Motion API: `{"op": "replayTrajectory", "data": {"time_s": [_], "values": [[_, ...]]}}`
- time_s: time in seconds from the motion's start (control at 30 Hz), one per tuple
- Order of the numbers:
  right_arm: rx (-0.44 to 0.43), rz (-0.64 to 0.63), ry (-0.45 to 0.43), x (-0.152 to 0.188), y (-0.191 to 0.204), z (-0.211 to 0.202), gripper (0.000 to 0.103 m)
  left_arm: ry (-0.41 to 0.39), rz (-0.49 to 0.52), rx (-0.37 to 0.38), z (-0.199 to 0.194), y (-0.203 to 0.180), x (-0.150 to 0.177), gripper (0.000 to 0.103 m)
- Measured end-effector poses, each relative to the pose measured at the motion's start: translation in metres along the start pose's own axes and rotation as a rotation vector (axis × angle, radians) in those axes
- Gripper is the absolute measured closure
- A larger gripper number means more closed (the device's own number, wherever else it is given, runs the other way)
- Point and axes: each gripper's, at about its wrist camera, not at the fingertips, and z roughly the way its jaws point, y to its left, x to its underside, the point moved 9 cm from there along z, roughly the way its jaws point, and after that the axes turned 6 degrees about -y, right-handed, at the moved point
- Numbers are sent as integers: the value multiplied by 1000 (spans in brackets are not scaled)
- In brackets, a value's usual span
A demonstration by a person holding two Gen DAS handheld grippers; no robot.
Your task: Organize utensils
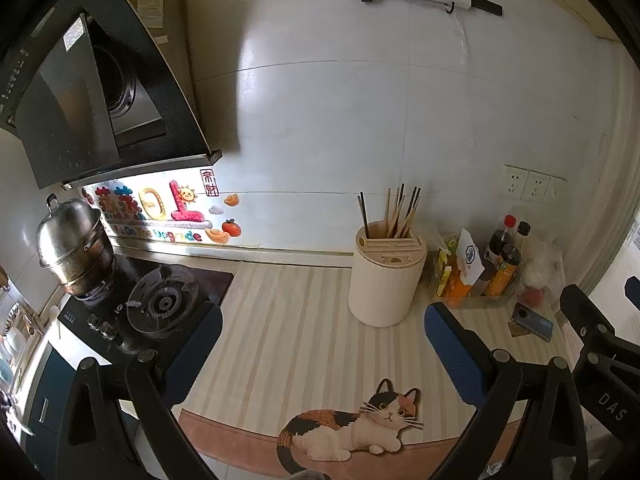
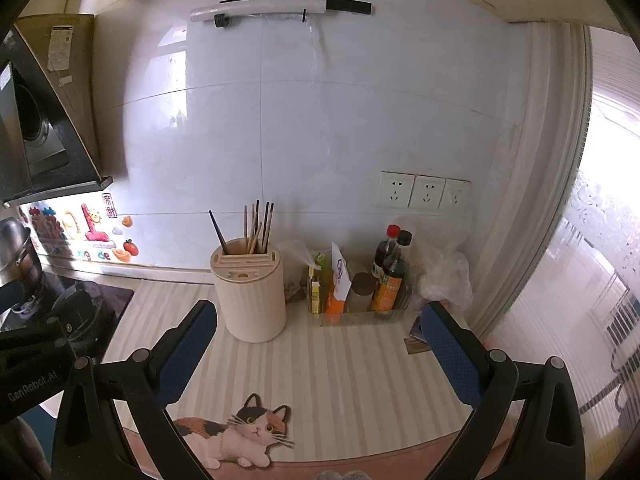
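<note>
A cream cylindrical utensil holder [image 1: 385, 280] [image 2: 250, 296] stands on the striped counter mat near the wall. Several chopsticks [image 1: 400, 212] [image 2: 258, 226], dark and wooden, stick upright out of its back slot. My left gripper [image 1: 322, 320] hovers open over the mat, short of the holder, with nothing between its blue pads. My right gripper [image 2: 318, 320] is open too and holds nothing; the holder sits just inside its left finger [image 2: 188, 352]. The right gripper's black frame [image 1: 600, 344] shows at the right edge of the left wrist view.
A clear tray of sauce bottles and packets [image 2: 360, 280] [image 1: 476, 272] stands right of the holder, with a phone [image 1: 534, 322] beside it. A gas stove [image 1: 160, 304] with a steel steamer pot [image 1: 74, 244] lies left. A cat picture [image 2: 240, 432] marks the mat's front edge.
</note>
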Motion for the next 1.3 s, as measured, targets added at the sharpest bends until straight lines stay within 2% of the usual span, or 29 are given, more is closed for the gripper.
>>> {"op": "replayTrajectory", "data": {"time_s": [1.3], "values": [[-10, -7, 9, 1, -1, 19, 0, -2, 3, 5, 11, -1, -4, 0]]}}
